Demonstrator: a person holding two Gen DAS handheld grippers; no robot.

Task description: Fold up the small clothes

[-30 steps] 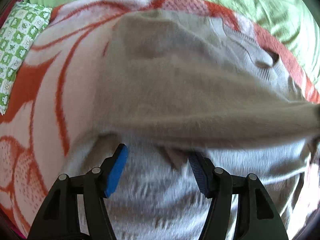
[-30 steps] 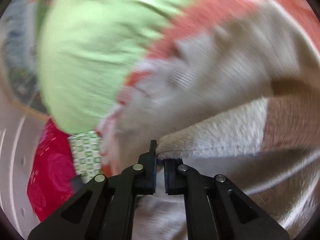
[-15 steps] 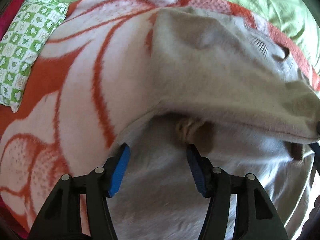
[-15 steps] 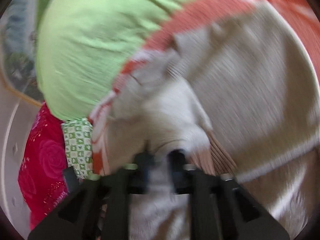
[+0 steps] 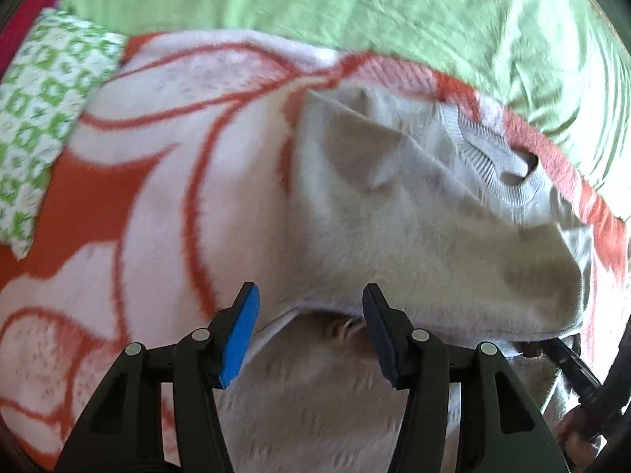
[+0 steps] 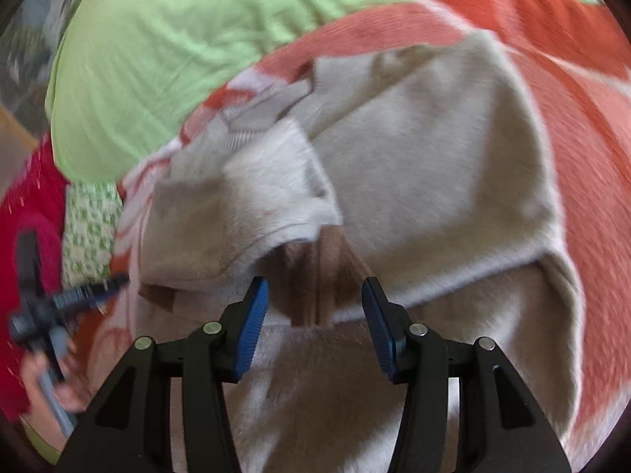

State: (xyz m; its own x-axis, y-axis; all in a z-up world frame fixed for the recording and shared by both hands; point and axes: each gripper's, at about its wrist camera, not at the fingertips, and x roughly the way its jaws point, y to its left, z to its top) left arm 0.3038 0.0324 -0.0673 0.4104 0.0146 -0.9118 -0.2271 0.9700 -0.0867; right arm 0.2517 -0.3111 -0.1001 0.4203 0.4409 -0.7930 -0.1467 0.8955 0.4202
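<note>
**Ana:** What did you have in front of you at that moment?

**Me:** A small beige sweater (image 5: 414, 213) lay on the orange-and-white blanket (image 5: 130, 181), and one side of it was folded over onto the body. From my left wrist camera I could see its ribbed collar (image 5: 497, 161) at the far end, close to the green bedsheet (image 5: 355, 4). A green-and-white patterned pillow (image 5: 35, 118) sat off to the left, at the blanket's edge.

**Ana:** And the left gripper?

**Me:** My left gripper (image 5: 309, 307) stood wide open with nothing between its blue pads (image 5: 240, 335). It was over the near edge of the folded layer; whether it touched the knit I could not tell.

**Ana:** The right one?

**Me:** Also spread wide and empty. My right gripper (image 6: 315, 303) hung over the sweater (image 6: 426, 181), just in front of a spot where the folded flap (image 6: 272, 189) lifted and showed a brown strip (image 6: 315, 276) underneath. The flap lay loose, gripped by neither claw.

**Ana:** Could each camera see the other tool?

**Me:** Yes. In the right view the other tool showed blurred at the left edge, held in a hand (image 6: 43, 378), beside red fabric (image 6: 35, 205). In the left view only a dark sliver of the right tool appeared at the lower right.
</note>
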